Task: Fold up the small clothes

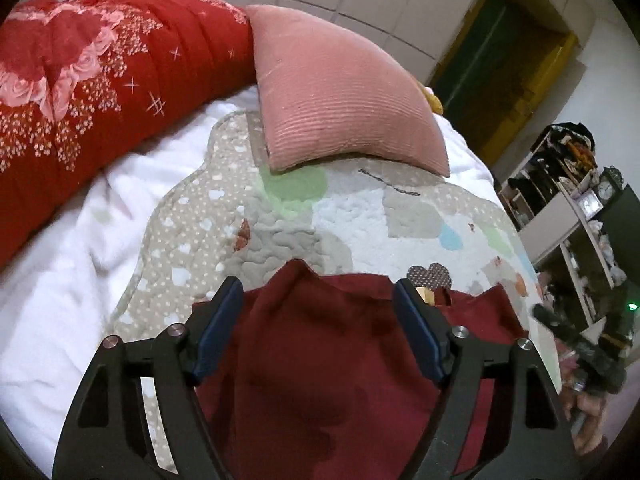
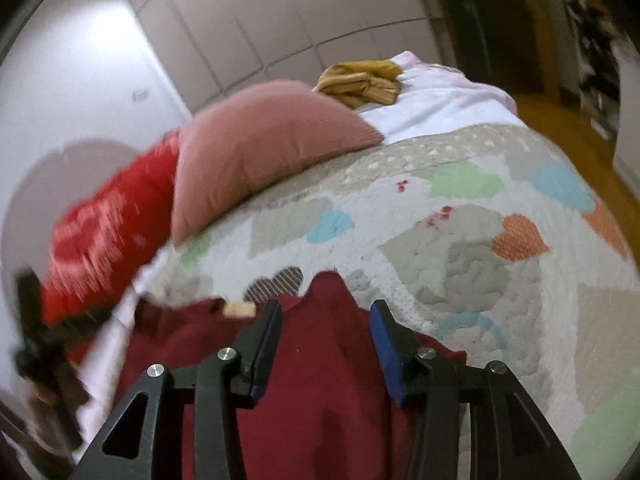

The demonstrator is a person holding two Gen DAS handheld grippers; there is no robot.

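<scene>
- Folding is judged to be at an early stage: a dark red garment [image 1: 320, 360] is spread on the patchwork quilt [image 1: 360, 216] of the bed, with a far corner peaked up and no finished fold to be seen.
- Left tongs [image 1: 318, 300] are held apart, nothing being clamped between the blue pads [image 1: 218, 320]; the garment lies beneath and between them, and contact cannot be told.
- Right tongs [image 2: 326, 320] are likewise apart, hovering over the garment's right part [image 2: 320, 380]; this view is blurred.
- The peaked corner lies just beyond both pairs of tongs, between their tips.
- The next move is judged to call for an edge or corner to be pinched by each pair, then carried over.
- A pink cushion [image 1: 340, 92] and a red floral duvet [image 1: 100, 80] lie far off, well apart from the garment.
</scene>
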